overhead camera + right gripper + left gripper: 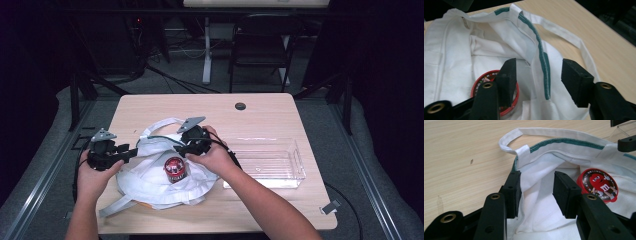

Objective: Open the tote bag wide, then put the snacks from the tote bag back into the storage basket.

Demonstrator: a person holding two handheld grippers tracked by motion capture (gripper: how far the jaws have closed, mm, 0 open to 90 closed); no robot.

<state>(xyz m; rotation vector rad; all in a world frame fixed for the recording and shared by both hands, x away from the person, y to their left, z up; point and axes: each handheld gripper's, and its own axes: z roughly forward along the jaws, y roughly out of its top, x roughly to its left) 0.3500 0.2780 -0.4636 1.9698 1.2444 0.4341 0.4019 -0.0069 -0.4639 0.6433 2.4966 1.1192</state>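
A white cloth bag (150,182) with green trim lies open on the wooden table (260,115). A round red tin (175,169) with a cartoon lid rests inside it. My left gripper (129,152) is at the bag's left rim. In the left gripper view the left gripper (536,177) stands open, with loose bag cloth (544,162) between the jaws and the tin (600,183) to the right. My right gripper (181,148) is over the bag's far rim. In the right gripper view the right gripper (539,65) is open around the green-edged rim, unpressed, with the tin (484,78) below its left jaw.
A clear plastic tray (300,165) sits on the right half of the table. The bag's white strap (160,122) loops toward the far side. A dark round hole (240,106) marks the table's far edge. A folding chair (260,45) stands beyond the table.
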